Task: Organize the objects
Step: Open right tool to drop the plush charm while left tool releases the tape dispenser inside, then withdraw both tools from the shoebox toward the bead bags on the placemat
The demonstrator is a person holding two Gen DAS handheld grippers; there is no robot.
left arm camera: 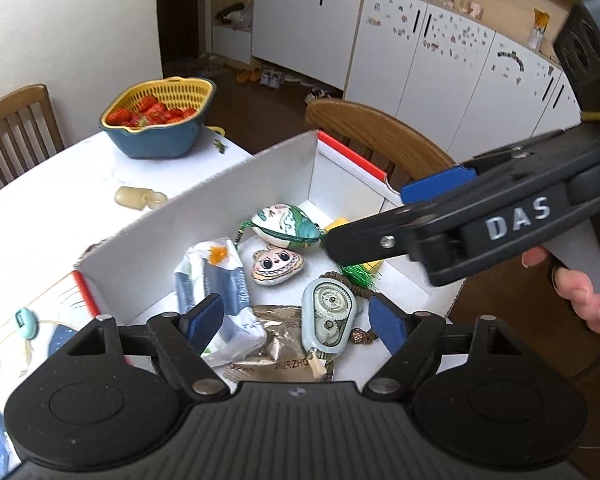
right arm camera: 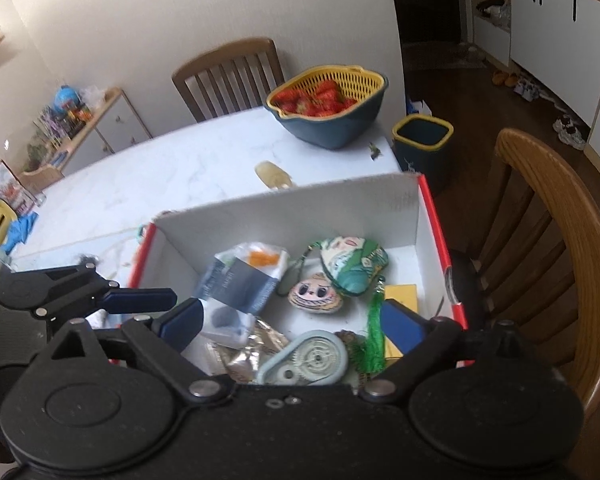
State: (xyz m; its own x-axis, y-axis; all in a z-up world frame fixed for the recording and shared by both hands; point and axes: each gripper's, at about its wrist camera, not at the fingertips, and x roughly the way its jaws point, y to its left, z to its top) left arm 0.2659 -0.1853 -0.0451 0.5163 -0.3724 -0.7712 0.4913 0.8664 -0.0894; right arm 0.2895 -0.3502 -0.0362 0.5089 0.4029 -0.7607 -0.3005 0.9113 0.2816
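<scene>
White cardboard box [left arm camera: 204, 200]: stood on worktop [left arm camera: 40, 216], holding correction tape dispenser [left arm camera: 329, 314], tissue pack [left arm camera: 216, 276] and embroidered pouch [left arm camera: 286, 226].
Left claw [left arm camera: 296, 320]: jaws apart, empty, above box.
Right claw [right arm camera: 292, 320]: wide, empty, above box.
Strawberry basket [left arm camera: 160, 120]: far worktop end.

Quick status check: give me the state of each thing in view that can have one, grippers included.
left gripper: open, holding nothing
right gripper: open, holding nothing
white box: open-topped, on the table, with items inside
correction tape: lying flat in the box
tissue pack: lying in the box, crumpled
green pouch: resting in the box
strawberry basket: upright on the table, holding strawberries
trash bin: upright on the floor, open
</scene>
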